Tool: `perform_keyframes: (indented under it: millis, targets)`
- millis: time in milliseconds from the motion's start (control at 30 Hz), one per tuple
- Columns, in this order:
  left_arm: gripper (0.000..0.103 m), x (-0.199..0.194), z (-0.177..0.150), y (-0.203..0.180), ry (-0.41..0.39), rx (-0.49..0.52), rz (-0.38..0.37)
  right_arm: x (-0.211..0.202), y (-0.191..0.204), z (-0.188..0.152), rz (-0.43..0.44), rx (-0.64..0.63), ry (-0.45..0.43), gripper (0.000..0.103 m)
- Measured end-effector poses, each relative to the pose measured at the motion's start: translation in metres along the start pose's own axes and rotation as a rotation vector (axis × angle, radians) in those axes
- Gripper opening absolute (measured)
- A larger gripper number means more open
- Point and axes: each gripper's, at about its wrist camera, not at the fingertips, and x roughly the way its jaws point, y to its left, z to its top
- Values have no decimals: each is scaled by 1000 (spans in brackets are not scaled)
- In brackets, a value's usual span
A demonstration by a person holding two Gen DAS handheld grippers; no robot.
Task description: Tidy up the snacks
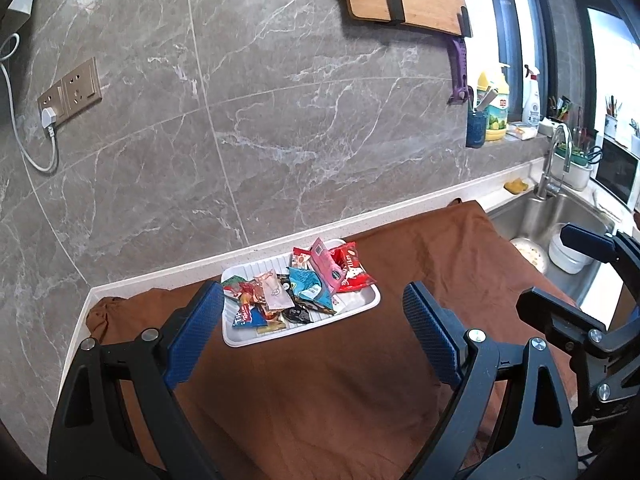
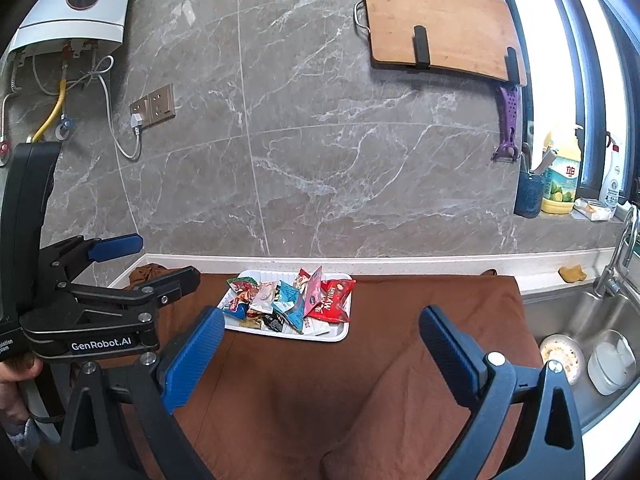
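Snacks (image 1: pixel 298 290) lie heaped in the white tray (image 1: pixel 240 340) on the brown-clothed desk (image 1: pixel 340 380), apparently all gathered. Both claws, left (image 1: pixel 314 330) and right (image 2: pixel 320 354), gape empty, hanging short of the tray. Next would likely be tidying strays, if any.

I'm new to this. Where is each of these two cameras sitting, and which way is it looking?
Left wrist: on the left gripper, looking forward and down past its open blue fingers at the white tray of snack packets; the right gripper shows at the right edge.
Right wrist: on the right gripper, same aim; the left gripper and a hand show at left.
Both share the tray, brown cloth, cutting board and sink.
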Motion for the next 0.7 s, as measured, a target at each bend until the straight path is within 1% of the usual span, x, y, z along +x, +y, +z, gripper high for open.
perform_keyframes:
  millis: [700]
  targets:
    - [91, -8, 0, -1, -19, 18, 4, -5, -2, -3, -3, 2, -3, 100]
